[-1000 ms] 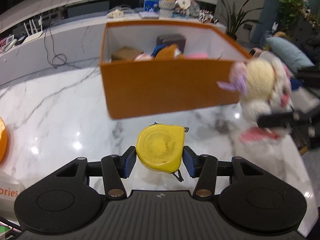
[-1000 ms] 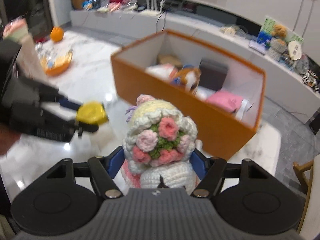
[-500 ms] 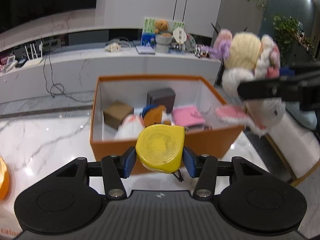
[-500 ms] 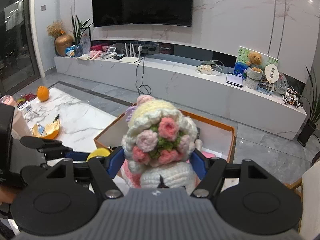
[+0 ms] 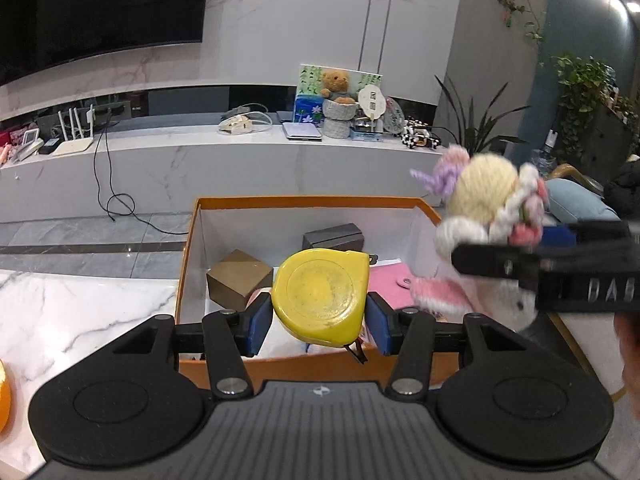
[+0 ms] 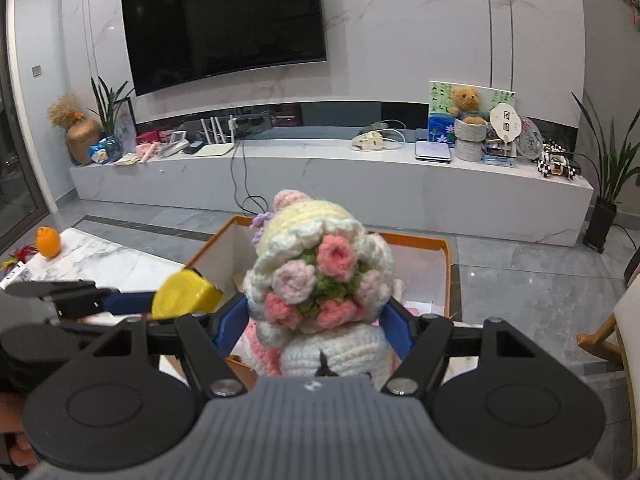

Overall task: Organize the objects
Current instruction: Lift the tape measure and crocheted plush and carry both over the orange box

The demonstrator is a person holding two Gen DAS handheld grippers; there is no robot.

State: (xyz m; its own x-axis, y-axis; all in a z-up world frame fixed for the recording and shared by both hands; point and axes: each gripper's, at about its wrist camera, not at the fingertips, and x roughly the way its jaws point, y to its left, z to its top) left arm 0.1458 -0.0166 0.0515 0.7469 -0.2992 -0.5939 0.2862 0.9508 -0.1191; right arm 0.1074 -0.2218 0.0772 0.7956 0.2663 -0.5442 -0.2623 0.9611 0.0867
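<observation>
My left gripper [image 5: 318, 322] is shut on a yellow tape measure [image 5: 320, 294], held above the near wall of an orange box [image 5: 188, 248]. My right gripper [image 6: 316, 330] is shut on a crocheted doll [image 6: 316, 276] with pink roses and a cream hat, held over the same orange box [image 6: 446, 276]. In the left wrist view the doll [image 5: 486, 216] hangs over the box's right side. In the right wrist view the tape measure [image 6: 184, 294] shows at the left. Inside the box lie a brown cube [image 5: 238, 278], a dark grey box [image 5: 334, 236] and a pink pouch [image 5: 394, 284].
The box stands on a white marble table [image 5: 80, 308]. An orange [image 6: 48, 242] sits at the table's far left end. Behind runs a long white TV console [image 6: 320, 176] with routers, a teddy bear and plants. A wooden chair [image 6: 612, 336] stands at the right.
Both grippers have risen and moved toward the box with their loads. The box now sits below them and its inside shows; the doll has swung over the box's right side.
</observation>
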